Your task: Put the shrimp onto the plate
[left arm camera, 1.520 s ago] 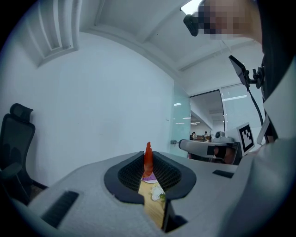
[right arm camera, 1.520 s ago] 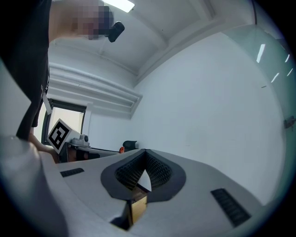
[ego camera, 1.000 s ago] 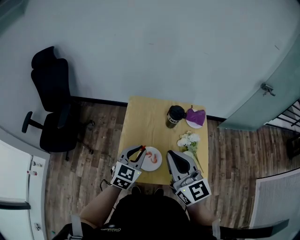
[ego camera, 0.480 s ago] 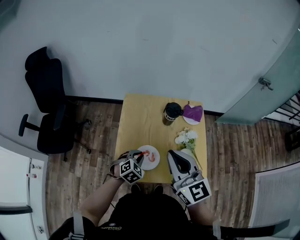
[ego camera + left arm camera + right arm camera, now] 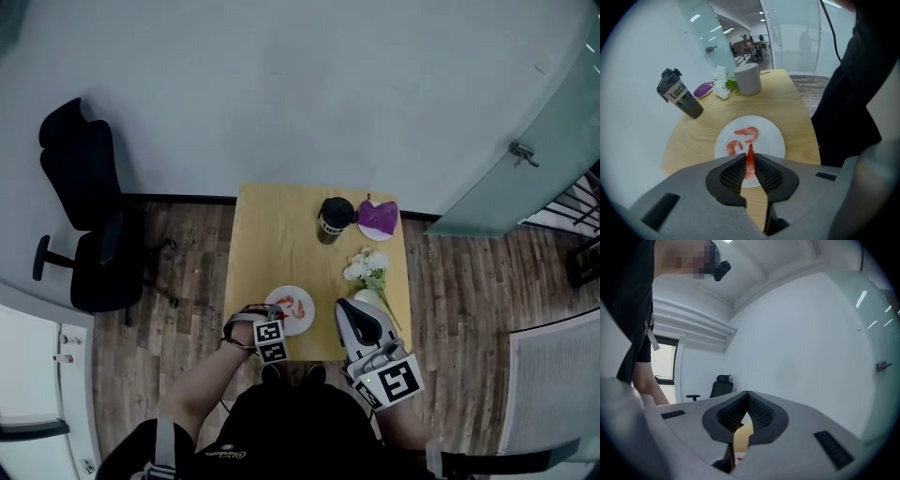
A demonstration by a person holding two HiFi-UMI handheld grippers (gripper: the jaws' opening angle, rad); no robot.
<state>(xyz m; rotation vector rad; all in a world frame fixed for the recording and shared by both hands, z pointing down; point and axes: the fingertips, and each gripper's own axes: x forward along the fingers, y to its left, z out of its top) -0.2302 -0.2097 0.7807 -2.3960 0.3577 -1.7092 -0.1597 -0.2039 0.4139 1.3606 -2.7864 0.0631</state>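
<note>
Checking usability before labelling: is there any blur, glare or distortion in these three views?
Head view: evenly lit and sharp, though the wide lens bows the wall and makes the table small. Left gripper view: dark round vignette; the shrimp between the jaws and the plate are crisp, with no glare. Right gripper view: same vignette, a mosaic patch upper left, mostly pale wall.
</note>
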